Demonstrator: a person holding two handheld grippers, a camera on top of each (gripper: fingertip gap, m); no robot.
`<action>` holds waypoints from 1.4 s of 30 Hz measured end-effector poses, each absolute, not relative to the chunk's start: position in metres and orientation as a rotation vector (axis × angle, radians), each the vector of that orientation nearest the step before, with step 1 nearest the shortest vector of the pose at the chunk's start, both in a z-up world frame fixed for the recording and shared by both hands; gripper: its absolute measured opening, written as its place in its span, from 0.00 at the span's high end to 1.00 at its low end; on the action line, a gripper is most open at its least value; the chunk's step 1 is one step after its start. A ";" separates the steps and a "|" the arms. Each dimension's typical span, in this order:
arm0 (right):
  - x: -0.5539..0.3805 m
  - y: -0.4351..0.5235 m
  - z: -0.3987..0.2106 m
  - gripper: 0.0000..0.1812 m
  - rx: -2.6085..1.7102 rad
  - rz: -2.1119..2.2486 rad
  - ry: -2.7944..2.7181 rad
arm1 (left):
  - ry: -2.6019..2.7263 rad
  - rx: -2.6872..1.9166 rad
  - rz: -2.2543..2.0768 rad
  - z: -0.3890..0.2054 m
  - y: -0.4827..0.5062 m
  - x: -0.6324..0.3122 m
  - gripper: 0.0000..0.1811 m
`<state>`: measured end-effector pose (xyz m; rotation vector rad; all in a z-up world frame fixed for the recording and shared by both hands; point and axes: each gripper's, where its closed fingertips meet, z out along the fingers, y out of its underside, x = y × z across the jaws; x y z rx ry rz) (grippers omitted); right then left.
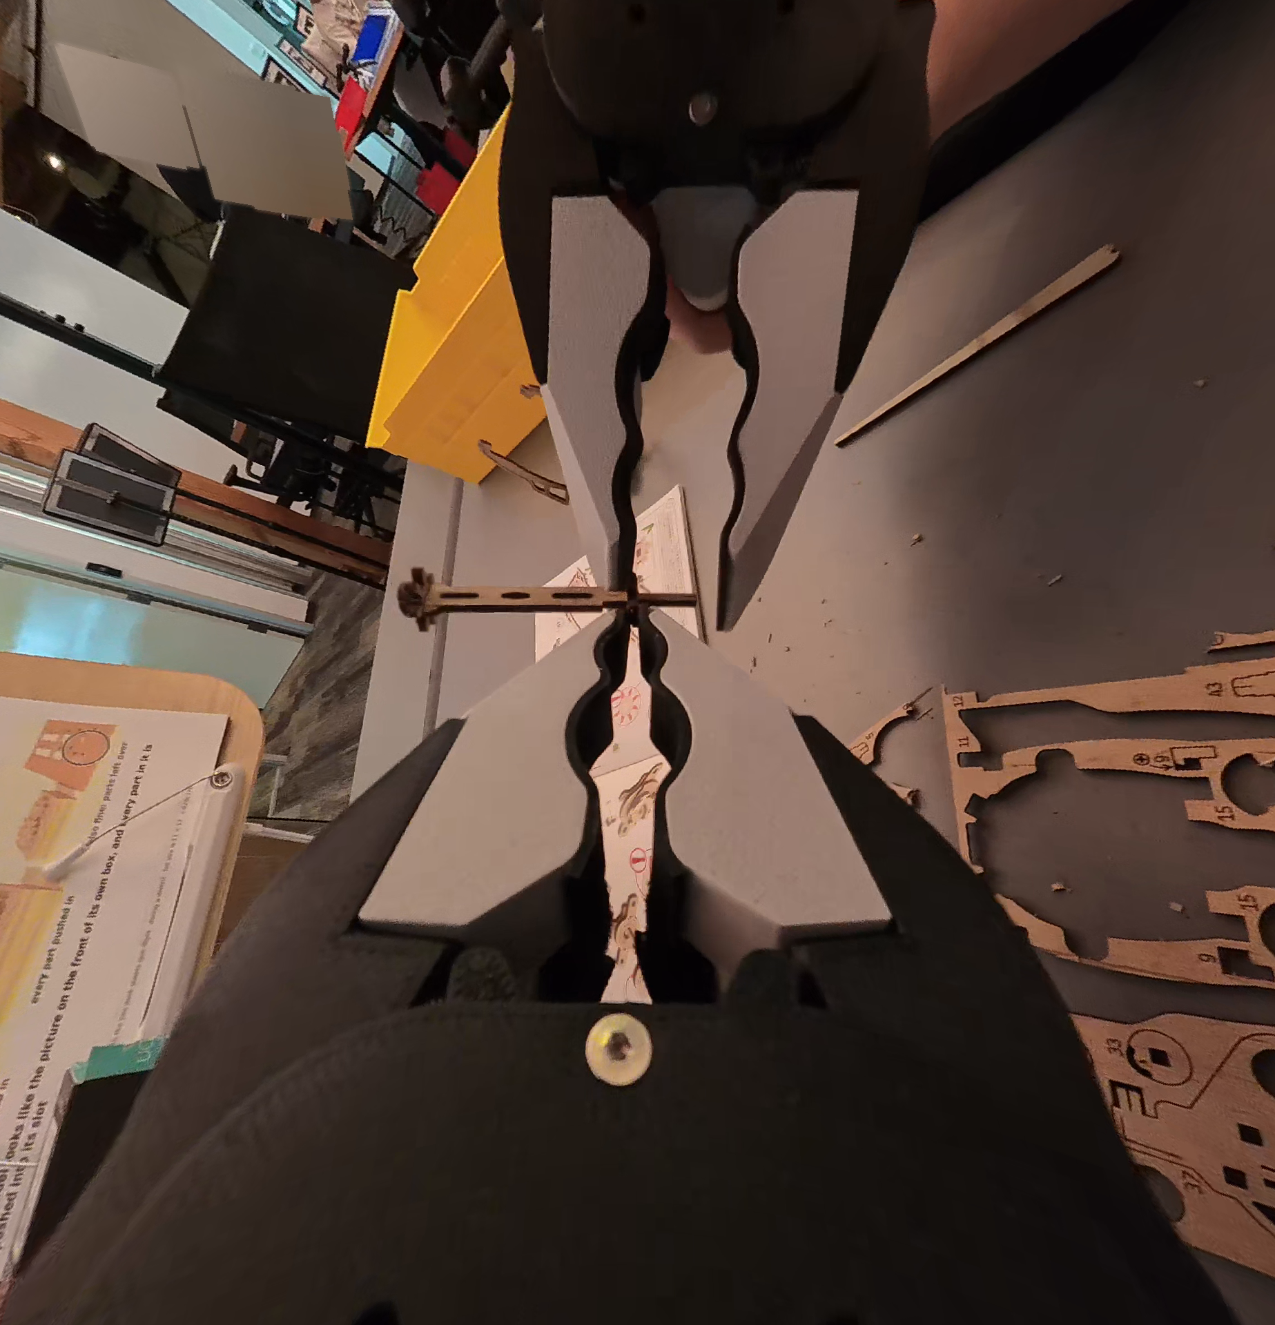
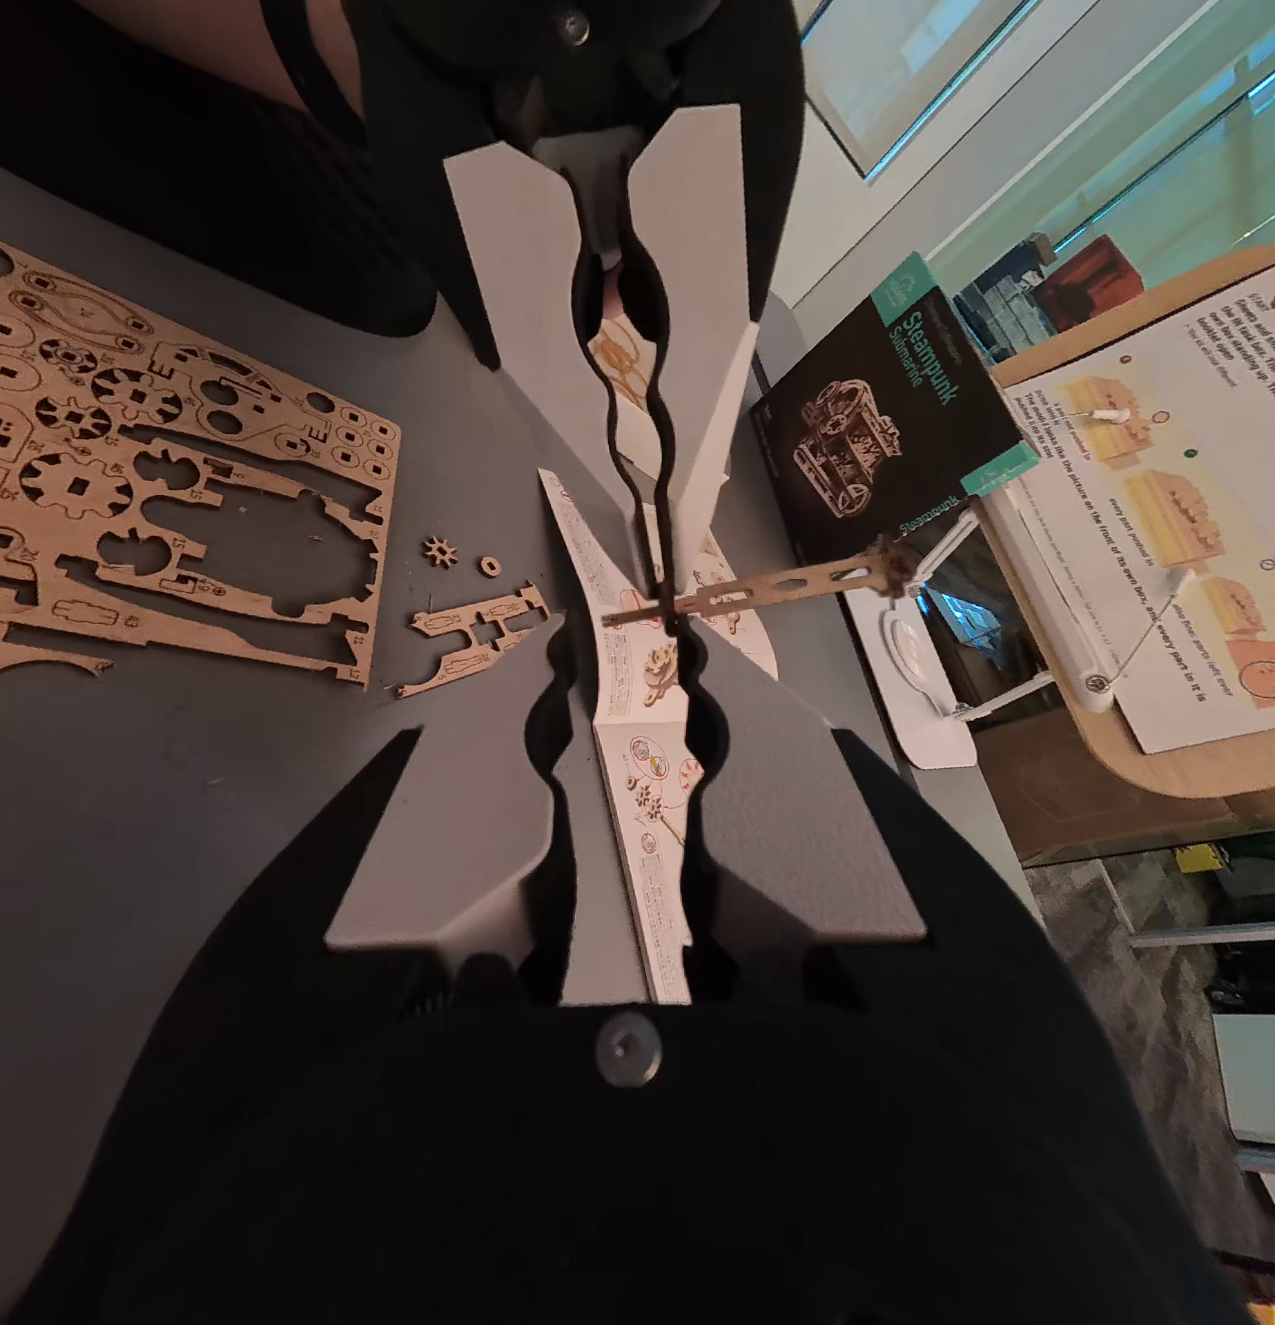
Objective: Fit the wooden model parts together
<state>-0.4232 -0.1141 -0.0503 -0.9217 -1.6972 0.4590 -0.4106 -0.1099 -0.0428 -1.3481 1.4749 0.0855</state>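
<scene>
A thin slotted wooden rod with a small gear on its far end is held level above the grey table. My left gripper is shut on the rod near its plain end. My right gripper faces it from the other side, open, with the rod's short plain end between its fingers. In the right wrist view the rod runs right to the gear, the left gripper pinches it from above, and my right gripper stands open around the stub.
A laser-cut wooden parts sheet lies on the table, with a loose small gear, a ring and a flat cut part beside it. An instruction booklet lies under the grippers. A black kit box and a yellow bin stand nearby. The tips of both grippers are at nearly the same place.
</scene>
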 end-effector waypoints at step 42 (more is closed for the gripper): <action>-0.414 -0.111 -0.058 0.91 -1.139 0.481 -1.655 | 1.407 -1.489 -0.096 -0.067 -0.112 -0.396 0.86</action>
